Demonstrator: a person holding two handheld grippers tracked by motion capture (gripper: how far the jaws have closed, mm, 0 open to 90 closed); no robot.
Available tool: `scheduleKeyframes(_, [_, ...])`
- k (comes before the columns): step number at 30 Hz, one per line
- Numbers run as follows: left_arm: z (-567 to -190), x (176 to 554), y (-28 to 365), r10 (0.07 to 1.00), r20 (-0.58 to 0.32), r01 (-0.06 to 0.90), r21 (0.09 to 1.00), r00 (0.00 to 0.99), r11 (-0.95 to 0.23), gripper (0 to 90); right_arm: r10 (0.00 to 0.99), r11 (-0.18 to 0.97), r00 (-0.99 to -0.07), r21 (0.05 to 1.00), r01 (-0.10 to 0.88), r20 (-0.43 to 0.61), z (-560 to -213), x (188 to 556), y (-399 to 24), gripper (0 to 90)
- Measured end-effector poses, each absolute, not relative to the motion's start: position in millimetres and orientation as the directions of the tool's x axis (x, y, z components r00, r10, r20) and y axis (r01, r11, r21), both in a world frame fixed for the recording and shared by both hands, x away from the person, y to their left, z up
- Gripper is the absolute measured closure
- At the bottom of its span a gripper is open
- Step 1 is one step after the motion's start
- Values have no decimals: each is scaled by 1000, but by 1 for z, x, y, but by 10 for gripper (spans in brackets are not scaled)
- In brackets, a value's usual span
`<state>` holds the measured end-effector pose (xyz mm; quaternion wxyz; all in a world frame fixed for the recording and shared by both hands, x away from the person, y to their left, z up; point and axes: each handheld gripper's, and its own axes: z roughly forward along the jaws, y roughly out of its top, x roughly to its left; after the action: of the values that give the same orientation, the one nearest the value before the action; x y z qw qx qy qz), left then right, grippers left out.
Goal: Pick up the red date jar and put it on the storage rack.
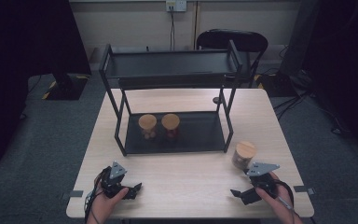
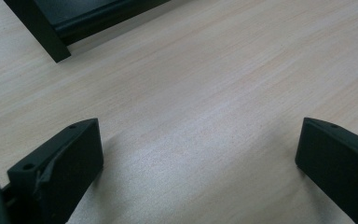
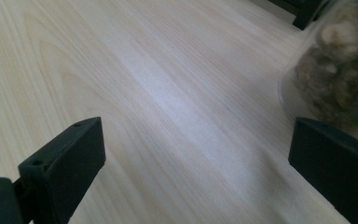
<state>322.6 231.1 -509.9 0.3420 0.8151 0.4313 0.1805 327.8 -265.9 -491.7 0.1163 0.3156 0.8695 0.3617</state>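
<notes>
1. A black two-tier shelf rack (image 1: 172,93) stands on the far half of the worktop (image 1: 186,177), its open front facing the person, which leaves its lower shelf easy to reach from the near edge
2. Two jars with wooden lids (image 1: 148,126) (image 1: 170,125) sit side by side on the left half of that lower shelf, close together and upright; the rest of the shelf to their right is bare, so there looks to be room for one more
3. A third jar (image 1: 244,155), same wooden lid, stands on the worktop outside the rack, just off its front right leg and toward the right edge; it is the likely next thing to be shelved
4. The right gripper (image 1: 240,193) rests near the front right corner, just on the near side of that jar; in the right gripper view the jar (image 3: 340,70) appears at the far right, past the tip of one jaw, not between the fingers (image 3: 65,163), which stand wide with nothing in them
5. The left gripper (image 1: 135,189) waits near the front left corner, well away from the jars; its fingers (image 2: 60,163) are also wide over bare wood, holding nothing
</notes>
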Motion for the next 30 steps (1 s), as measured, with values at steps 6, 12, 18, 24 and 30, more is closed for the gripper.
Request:
scheduleKeyframes(6, [-510,323,231,827,-1,580,713,562,-394,4,655,529,-755,701,478,20,-491,329,-277,31])
scheduleKeyframes(12, [-510,322,231,827,0,580,713,563,-394,4,692,517,-722,701,491,-5,-493,330,-289,28])
scheduleKeyframes(18, [-510,322,231,827,-1,580,713,562,-393,4,732,501,-681,699,511,-27,-498,332,-299,28])
scheduleKeyframes(24, [-510,322,231,827,-1,580,713,562,-393,4,757,499,-651,691,523,-54,-503,334,-304,30])
scheduleKeyframes(30, [-510,322,231,827,-1,580,713,562,-393,4,777,477,-628,696,536,-48,-506,336,-309,1])
